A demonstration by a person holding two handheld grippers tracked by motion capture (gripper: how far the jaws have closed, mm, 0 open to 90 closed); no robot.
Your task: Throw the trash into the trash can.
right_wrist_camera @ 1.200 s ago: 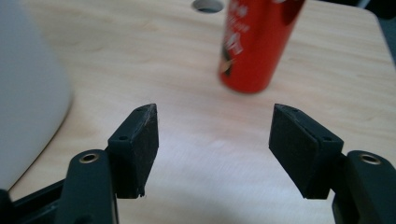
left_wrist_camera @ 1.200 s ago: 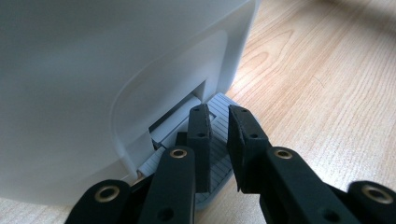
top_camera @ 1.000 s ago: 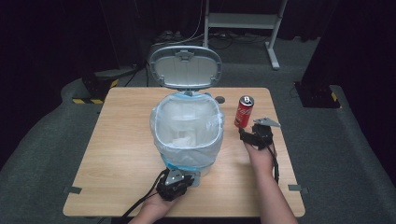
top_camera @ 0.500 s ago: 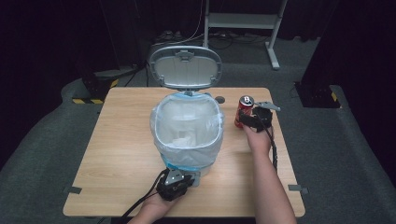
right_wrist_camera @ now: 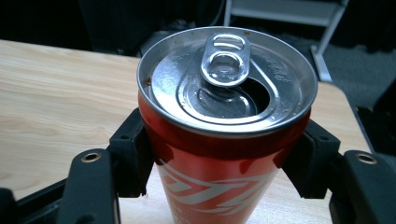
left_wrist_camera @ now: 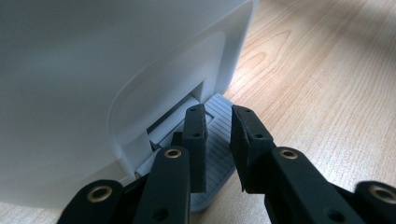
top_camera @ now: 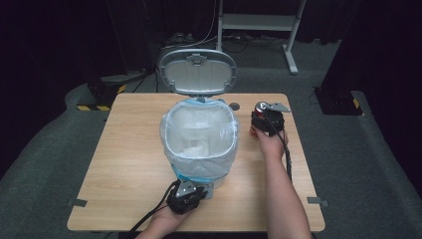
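A red can point(right_wrist_camera: 223, 140) stands upright near the table's point(top_camera: 129, 149) far right corner (top already opened). A white pedal bin point(top_camera: 199, 137), bag-lined, lid raised, sits mid-table, its pedal point(left_wrist_camera: 217, 154) toward the near edge.

The lined pedal bin point(top_camera: 199, 137), lid point(top_camera: 197, 72) standing open, is blocking the middle of the surface point(top_camera: 129, 149); bare wood is lying open left of it and along the near right.
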